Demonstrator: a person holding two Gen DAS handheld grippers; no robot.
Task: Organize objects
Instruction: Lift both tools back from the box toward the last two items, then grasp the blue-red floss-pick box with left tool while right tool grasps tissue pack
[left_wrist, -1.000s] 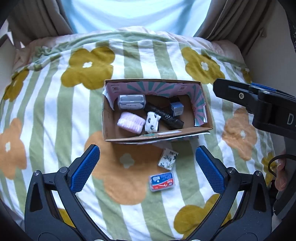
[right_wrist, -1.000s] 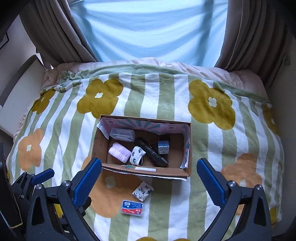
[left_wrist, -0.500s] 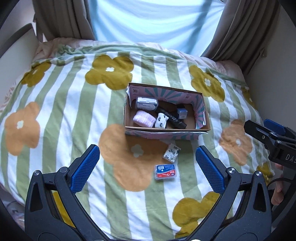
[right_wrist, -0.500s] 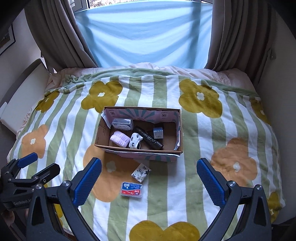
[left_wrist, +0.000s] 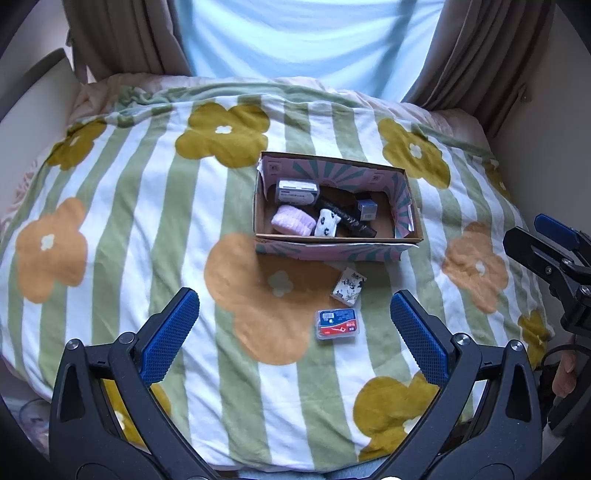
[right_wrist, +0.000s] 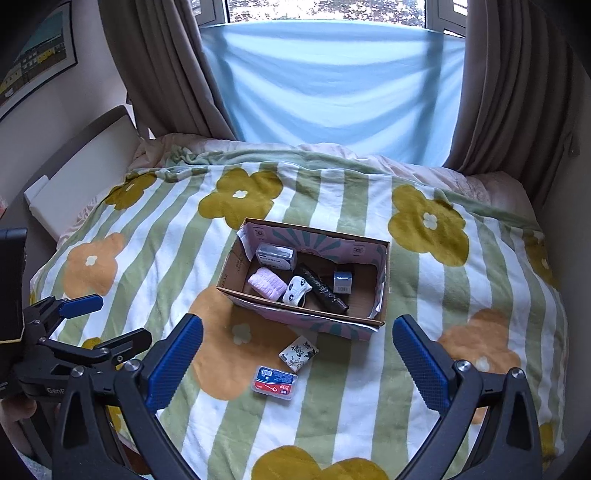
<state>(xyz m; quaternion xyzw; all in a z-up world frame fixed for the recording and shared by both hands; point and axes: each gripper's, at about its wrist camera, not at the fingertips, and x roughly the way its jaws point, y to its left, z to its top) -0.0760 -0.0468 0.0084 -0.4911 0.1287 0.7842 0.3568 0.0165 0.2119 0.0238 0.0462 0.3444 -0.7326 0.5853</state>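
Note:
An open cardboard box (left_wrist: 334, 245) (right_wrist: 382, 271) sits mid-bed. It holds a clear case (left_wrist: 297, 192), a pink roll (left_wrist: 293, 220), a panda-print sock (left_wrist: 327, 223), a black tube (left_wrist: 347, 219) and a small grey box (left_wrist: 366, 209). In front of the box lie a patterned packet (left_wrist: 348, 287) (right_wrist: 299, 352) and a red-blue plastic case (left_wrist: 337, 324) (right_wrist: 275, 379). My left gripper (left_wrist: 294, 321) is open and empty, held back above the bed's near side. My right gripper (right_wrist: 297, 347) is open and empty too. Each gripper shows at the edge of the other's view.
The bed is covered by a striped blanket with flowers (left_wrist: 147, 229). Curtains (right_wrist: 159, 70) and a light blue sheet (right_wrist: 332, 85) stand behind it. A headboard (right_wrist: 85, 162) is at the left, a wall (left_wrist: 543, 147) at the right.
Both grippers have pulled back and up from the box, so the bed looks smaller and farther. Nothing on the bed has moved. Both stay open.

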